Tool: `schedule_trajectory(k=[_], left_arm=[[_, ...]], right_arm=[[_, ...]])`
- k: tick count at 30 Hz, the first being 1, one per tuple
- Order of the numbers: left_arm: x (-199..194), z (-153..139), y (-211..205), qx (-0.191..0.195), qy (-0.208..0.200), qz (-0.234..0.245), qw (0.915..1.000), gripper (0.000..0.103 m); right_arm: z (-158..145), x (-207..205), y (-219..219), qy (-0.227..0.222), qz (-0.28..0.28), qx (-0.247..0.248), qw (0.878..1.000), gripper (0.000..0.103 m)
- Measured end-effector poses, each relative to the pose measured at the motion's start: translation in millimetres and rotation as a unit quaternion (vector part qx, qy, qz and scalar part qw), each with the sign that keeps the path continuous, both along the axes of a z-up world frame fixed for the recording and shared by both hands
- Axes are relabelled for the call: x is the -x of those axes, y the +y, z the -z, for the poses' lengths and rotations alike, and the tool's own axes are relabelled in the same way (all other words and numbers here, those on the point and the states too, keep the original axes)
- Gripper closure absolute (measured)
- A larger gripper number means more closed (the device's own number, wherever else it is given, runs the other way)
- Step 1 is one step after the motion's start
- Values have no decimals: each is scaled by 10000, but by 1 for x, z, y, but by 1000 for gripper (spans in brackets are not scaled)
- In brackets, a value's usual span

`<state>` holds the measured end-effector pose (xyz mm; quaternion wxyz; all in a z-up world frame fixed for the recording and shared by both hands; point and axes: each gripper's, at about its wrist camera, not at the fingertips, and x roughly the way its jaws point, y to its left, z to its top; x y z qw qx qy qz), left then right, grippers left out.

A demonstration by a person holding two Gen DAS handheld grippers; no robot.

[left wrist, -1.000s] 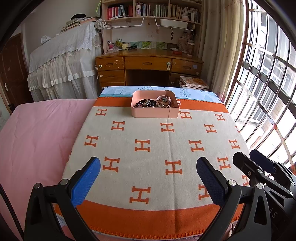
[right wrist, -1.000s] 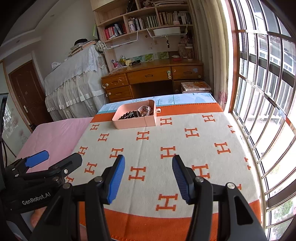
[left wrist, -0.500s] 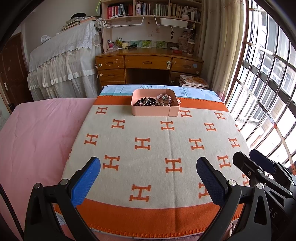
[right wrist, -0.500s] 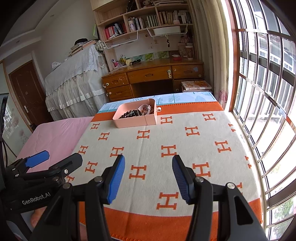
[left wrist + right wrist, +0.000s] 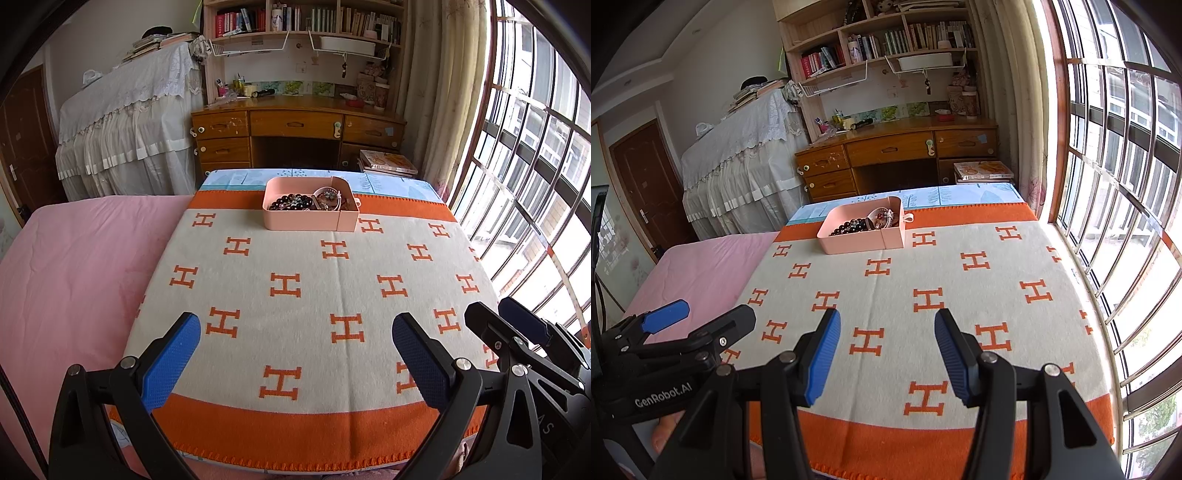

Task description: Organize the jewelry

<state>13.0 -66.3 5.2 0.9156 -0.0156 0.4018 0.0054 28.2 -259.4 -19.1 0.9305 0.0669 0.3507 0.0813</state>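
A pink tray (image 5: pixel 306 221) stands at the far end of the orange-and-cream blanket (image 5: pixel 295 288); it also shows in the right wrist view (image 5: pixel 862 243). It holds dark beaded bracelets (image 5: pixel 290 202) and a tangle of other jewelry (image 5: pixel 328 197) on its right side. My left gripper (image 5: pixel 295 328) is open and empty, low over the blanket's near part. My right gripper (image 5: pixel 886 332) is open and empty, also near the front. Each gripper sees the other beside it: the right one (image 5: pixel 517 332), the left one (image 5: pixel 698 321).
The blanket lies on a bed with a pink sheet (image 5: pixel 74 266) to the left. A barred window (image 5: pixel 535 166) runs along the right. A wooden desk (image 5: pixel 295 129) with bookshelves stands beyond the bed's far end, a white-covered piece of furniture (image 5: pixel 129 129) at left.
Both views have drifted very slightly; the tray sits a touch lower in the frames. The grippers stay open and empty.
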Motion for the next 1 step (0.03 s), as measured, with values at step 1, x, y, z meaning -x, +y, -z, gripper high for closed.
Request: schedule_trajectory(k=[1], left_arm=[[0, 0, 0, 3, 5, -2, 10000, 1]], right_arm=[[0, 1, -1, -1, -1, -5, 10000, 49]])
